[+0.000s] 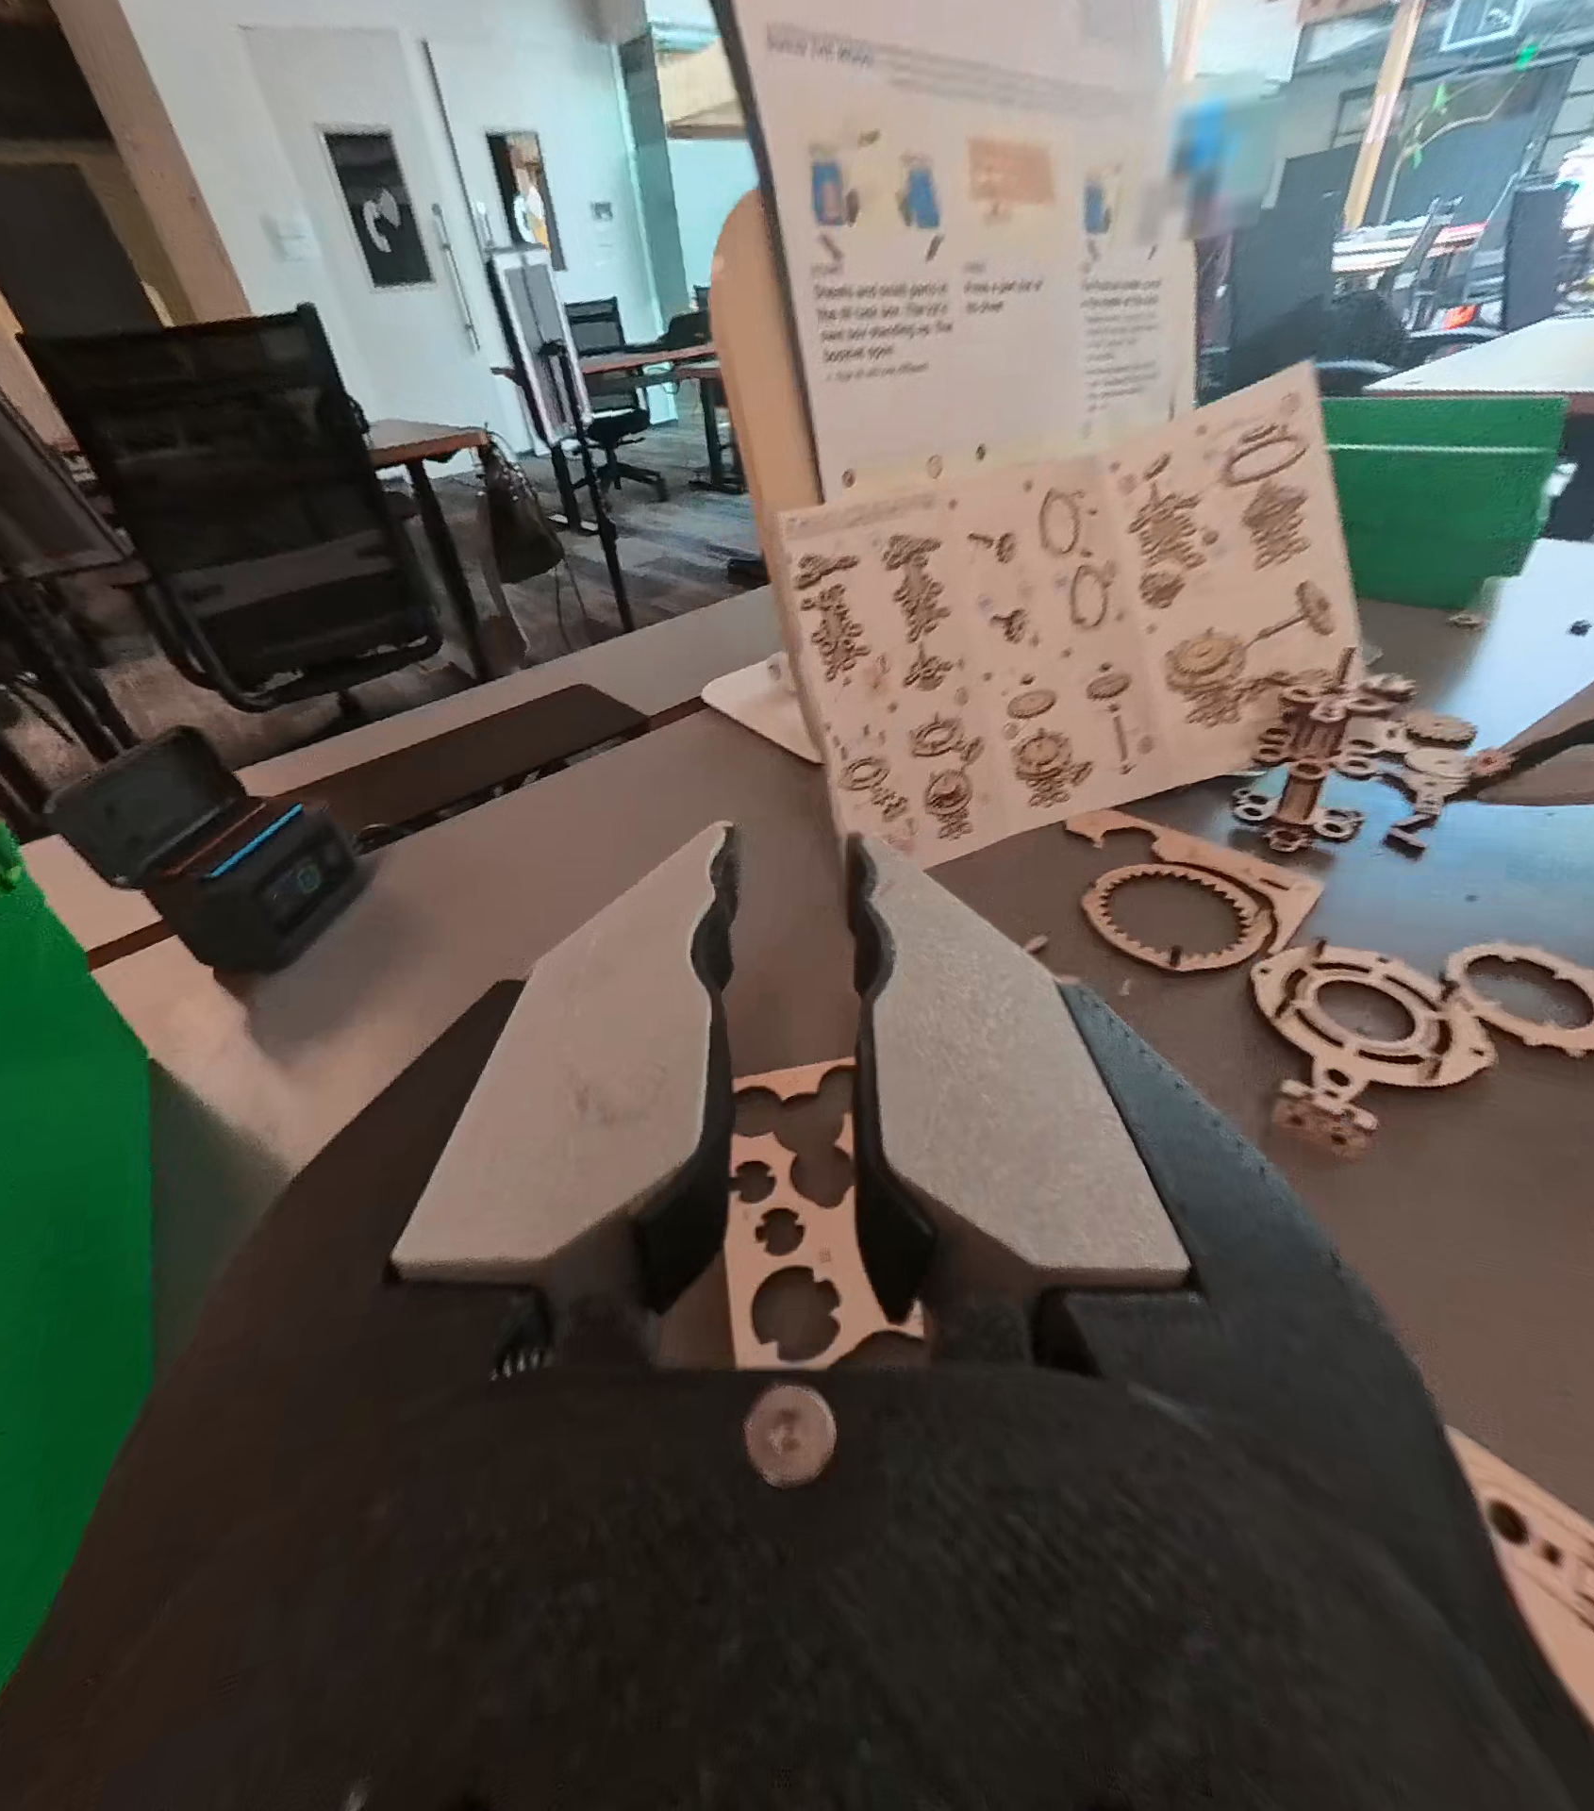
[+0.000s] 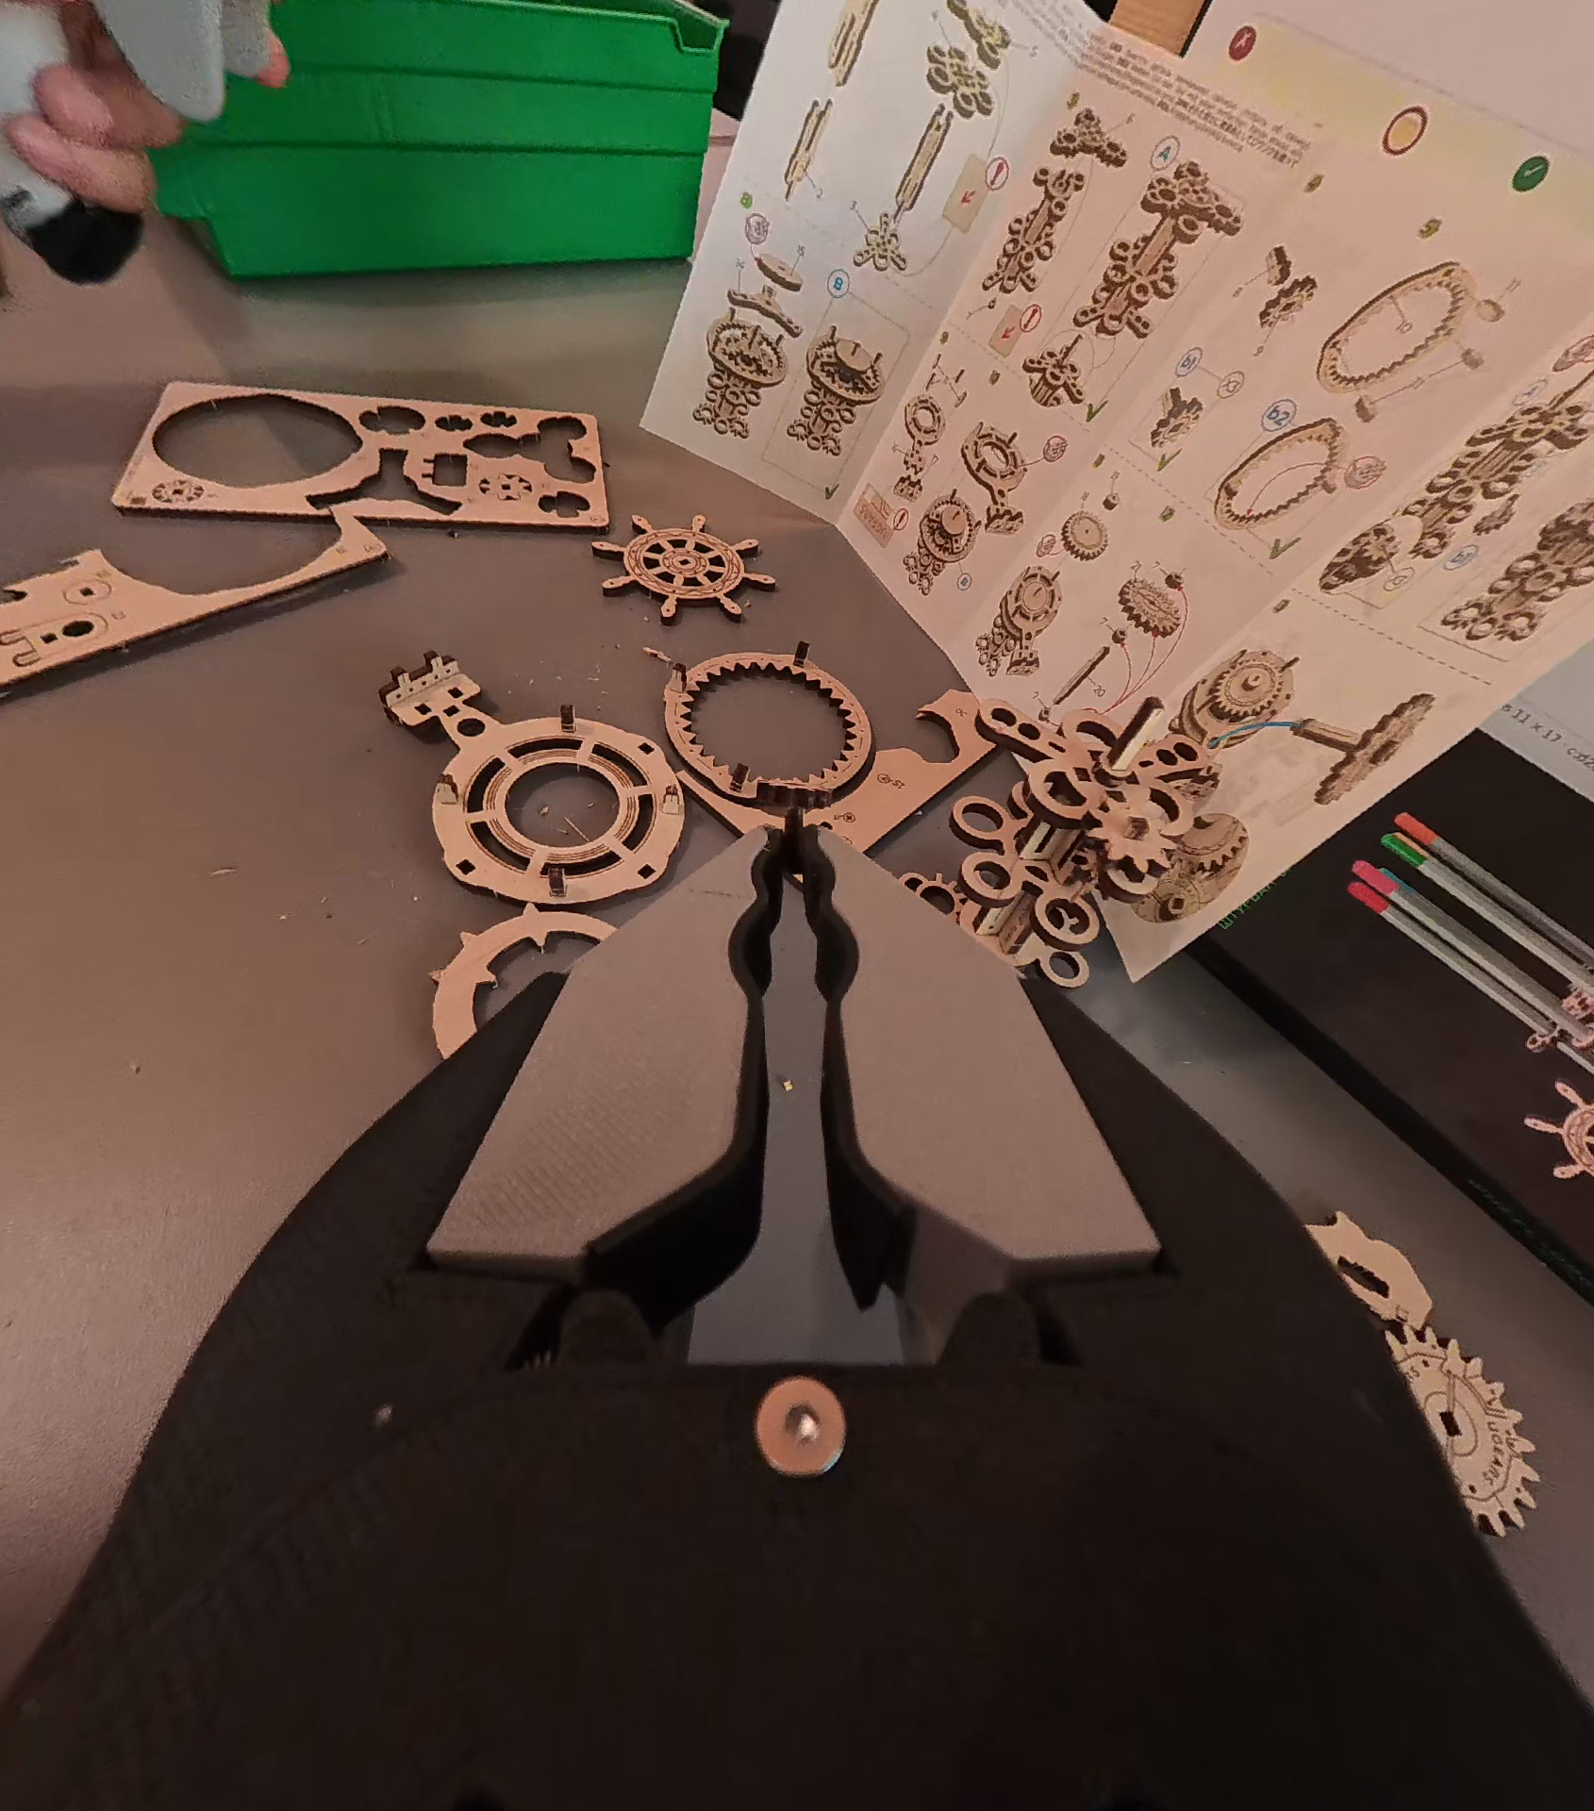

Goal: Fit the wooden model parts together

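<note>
While one wooden model (image 2: 1082,828) stands part-built near the bench's middle, the right gripper (image 2: 791,851), jaws clenched on a small toothed piece (image 2: 793,794), hovers beside it; ring parts (image 2: 558,808) lie loose. The left gripper (image 1: 788,862) is released, empty.

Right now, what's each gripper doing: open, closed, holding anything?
Left gripper: open, nothing between its fingers.
Right gripper: closed on a small wooden gear piece at its fingertips.
</note>
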The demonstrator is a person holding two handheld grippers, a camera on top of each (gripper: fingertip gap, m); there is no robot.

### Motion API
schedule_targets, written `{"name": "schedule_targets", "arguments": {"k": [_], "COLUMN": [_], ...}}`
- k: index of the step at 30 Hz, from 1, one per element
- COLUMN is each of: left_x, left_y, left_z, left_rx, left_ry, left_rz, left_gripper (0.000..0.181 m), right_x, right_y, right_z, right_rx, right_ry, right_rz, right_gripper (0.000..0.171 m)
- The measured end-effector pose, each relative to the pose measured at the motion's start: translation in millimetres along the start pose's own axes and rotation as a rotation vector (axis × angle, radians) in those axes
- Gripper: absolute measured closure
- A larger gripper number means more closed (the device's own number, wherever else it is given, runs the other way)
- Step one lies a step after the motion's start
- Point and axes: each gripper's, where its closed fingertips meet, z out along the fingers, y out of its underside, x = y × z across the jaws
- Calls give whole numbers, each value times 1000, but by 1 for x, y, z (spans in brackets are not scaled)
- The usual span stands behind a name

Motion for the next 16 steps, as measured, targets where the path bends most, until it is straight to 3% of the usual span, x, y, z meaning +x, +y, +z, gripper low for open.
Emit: {"name": "schedule_targets", "arguments": {"k": [9,16], "left_x": [-25,-20], "left_y": [15,19], "left_z": [-1,4], "left_rx": [18,2], "left_ry": [-86,-93], "left_rz": [-156,-128], "left_gripper": [163,167], "right_x": [-1,-2], "right_y": [0,0], "right_z": [0,0], "right_rx": [-1,3], "right_ry": [-5,-8], "right_rz": [-2,-4], "right_gripper": [171,171]}}
